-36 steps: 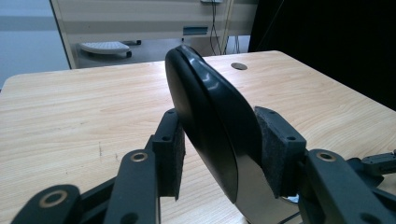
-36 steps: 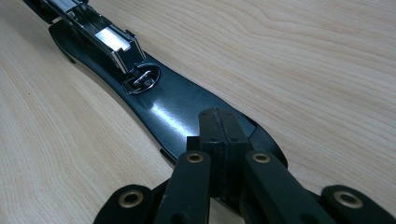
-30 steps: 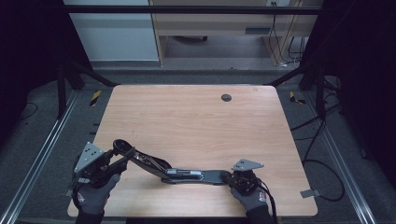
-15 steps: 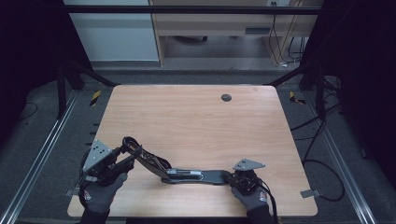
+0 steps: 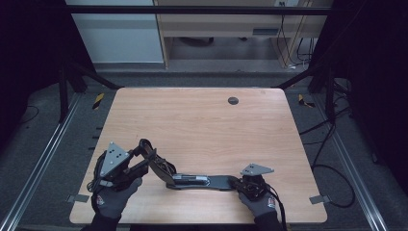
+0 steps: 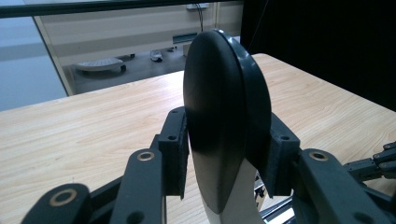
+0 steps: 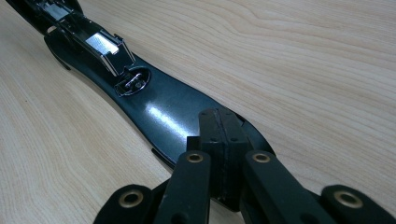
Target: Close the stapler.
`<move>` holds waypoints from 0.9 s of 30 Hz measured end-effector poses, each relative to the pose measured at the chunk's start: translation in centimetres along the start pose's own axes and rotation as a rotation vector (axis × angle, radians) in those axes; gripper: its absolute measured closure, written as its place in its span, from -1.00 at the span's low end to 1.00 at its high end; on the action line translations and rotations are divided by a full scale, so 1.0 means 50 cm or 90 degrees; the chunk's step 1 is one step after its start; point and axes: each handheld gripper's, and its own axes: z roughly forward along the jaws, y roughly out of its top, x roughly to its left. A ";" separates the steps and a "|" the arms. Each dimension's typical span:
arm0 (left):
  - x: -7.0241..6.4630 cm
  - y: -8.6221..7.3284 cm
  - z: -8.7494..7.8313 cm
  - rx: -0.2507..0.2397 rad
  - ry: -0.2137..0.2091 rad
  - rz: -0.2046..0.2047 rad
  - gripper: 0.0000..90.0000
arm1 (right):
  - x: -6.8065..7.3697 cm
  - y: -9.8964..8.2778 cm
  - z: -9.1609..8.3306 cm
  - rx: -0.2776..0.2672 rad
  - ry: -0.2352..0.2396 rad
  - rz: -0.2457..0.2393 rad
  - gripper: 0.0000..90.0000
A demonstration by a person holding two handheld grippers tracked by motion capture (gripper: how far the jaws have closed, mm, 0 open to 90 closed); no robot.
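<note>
From where I stand, the nearest thing is the pair of gloved hands at the front edge of the bench [image 5: 202,120], each working a gripper. The right gripper [image 5: 251,181] sits low, and in its own view its jaws look pressed together with their tips down on the flat glossy tail of a long black stapler [image 5: 192,180]; whether they pinch its edge or only pin it to the wood I cannot tell. The left gripper [image 5: 137,161] has its jaws clamped on either side of the stapler's rounded top arm [image 6: 219,116], which stands raised and tilted up from the base, hinged open towards the left. The stapler lies along the front of the bench between the two hands, its metal staple channel [image 7: 105,46] exposed. My guess is that the arm is being swung open, perhaps for loading. To do that well, the right hand ought to keep steady downward pressure so the base does not skid or lift, while the left follows the hinge's arc and does not pull straight up; the smooth curved plastic could slip from the pads if the grip eases. Farther back the wood is bare save a small dark grommet [image 5: 233,100] near the far edge.
</note>
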 end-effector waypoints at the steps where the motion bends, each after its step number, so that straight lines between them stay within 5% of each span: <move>1: -0.003 0.002 0.001 0.001 0.001 0.006 0.30 | 0.000 0.000 0.000 0.000 0.000 0.000 1.00; 27: -0.075 0.026 0.036 0.014 0.018 0.103 0.29 | 0.000 -0.001 0.000 -0.001 0.000 0.004 1.00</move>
